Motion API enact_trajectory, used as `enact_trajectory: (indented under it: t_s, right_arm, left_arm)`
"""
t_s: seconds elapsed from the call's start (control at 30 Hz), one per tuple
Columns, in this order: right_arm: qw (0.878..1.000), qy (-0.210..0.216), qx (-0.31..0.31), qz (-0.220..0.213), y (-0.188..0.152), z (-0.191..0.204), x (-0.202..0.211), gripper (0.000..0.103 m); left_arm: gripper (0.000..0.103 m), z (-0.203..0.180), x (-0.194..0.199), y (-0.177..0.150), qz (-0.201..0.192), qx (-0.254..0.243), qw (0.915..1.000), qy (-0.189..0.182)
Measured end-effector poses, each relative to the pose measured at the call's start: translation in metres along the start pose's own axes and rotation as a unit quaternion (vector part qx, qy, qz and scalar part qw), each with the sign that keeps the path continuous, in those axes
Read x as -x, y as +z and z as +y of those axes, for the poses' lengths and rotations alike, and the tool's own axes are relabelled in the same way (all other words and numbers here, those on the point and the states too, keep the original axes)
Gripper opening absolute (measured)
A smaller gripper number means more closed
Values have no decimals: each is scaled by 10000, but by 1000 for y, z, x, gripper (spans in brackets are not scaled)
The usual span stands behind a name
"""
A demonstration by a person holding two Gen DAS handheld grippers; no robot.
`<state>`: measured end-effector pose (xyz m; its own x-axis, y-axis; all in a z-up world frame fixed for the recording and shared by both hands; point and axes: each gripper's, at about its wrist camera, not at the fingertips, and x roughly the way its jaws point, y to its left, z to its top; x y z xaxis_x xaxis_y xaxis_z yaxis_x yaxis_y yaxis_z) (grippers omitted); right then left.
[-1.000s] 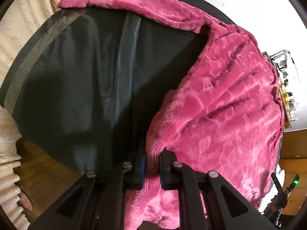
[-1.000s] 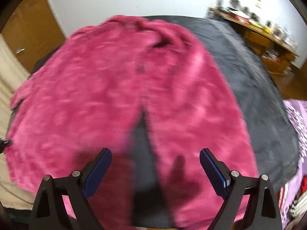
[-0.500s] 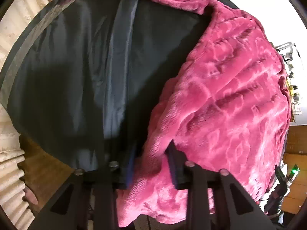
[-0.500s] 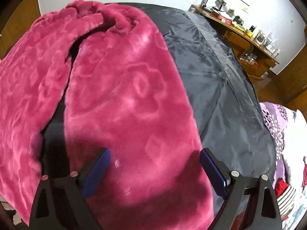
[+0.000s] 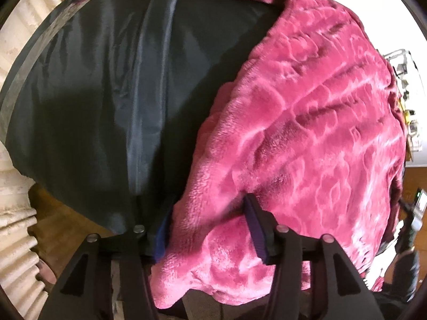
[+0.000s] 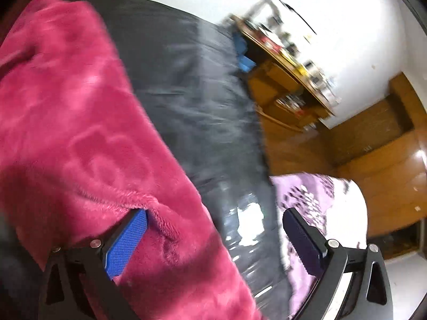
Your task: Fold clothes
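Left wrist view: looks steeply down, close over pink fleece garment (image 5: pixel 307 133) and dark sheet (image 5: pixel 106 93), floor at near left. Right wrist view: tilted less steeply, blurred, close over same garment (image 6: pixel 80 133) and sheet (image 6: pixel 192 101), facing far wooden desk (image 6: pixel 288 80) at right. Shared: garment, sheet.

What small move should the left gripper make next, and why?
Probably lift the left gripper clear of the pink fleece garment. Its jaws are opening and the garment's edge, between them, already lies on the dark cover, so this fold seems placed.
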<state>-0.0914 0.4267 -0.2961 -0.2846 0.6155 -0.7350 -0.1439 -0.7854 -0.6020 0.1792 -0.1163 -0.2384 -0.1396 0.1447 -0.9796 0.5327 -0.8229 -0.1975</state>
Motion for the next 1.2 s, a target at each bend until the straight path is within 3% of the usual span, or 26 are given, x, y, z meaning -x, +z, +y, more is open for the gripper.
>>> enact_trajectory:
  t_s: [0.1,0.2,0.27,0.3,0.37,0.5,0.6,0.7,0.83,0.93,1.2]
  right_arm:
    - [10000,-61,-64,23,8,-15,5,101]
    - [9946,879,-241,-505,1,-4,57,101]
    - [9807,1742,-154,-875,-11,19,102,101]
    - [9710,2164,43,-1014,-19,37,122,101]
    - [9405,3096,537,-1296,-38,75,166,102]
    - [8616,4530,1737,-1492,-76,155,232,102]
    - [8303,4883,2335,-1328,-87,185,235,101]
    - [8268,4782,2781,-1018,-105,202,225,102]
    - [8476,4192,3182,-675,-123,198,189,102]
    - [8553,4005,3244,-534,-131,181,177,102]
    - [8644,3645,3454,-271,-150,146,156,102]
  left_arm:
    - [65,-5,0,-2,12,-112,9999,46]
    - [68,-7,0,-5,4,-133,9999,26]
    - [68,-8,1,-6,13,-143,9999,28]
    - [68,-9,1,-7,25,-157,9999,39]
    - [69,-11,2,-8,55,-193,9998,70]
    - [69,-12,3,-11,89,-213,9997,111]
    - [68,-14,5,-17,81,-202,9997,97]
    - [68,-18,9,-27,40,-326,9994,68]
    - [69,-20,10,-40,83,-396,9992,-6]
    - [69,-22,9,-54,138,-469,9988,-14]
    - [71,-34,14,-85,178,-781,9968,62]
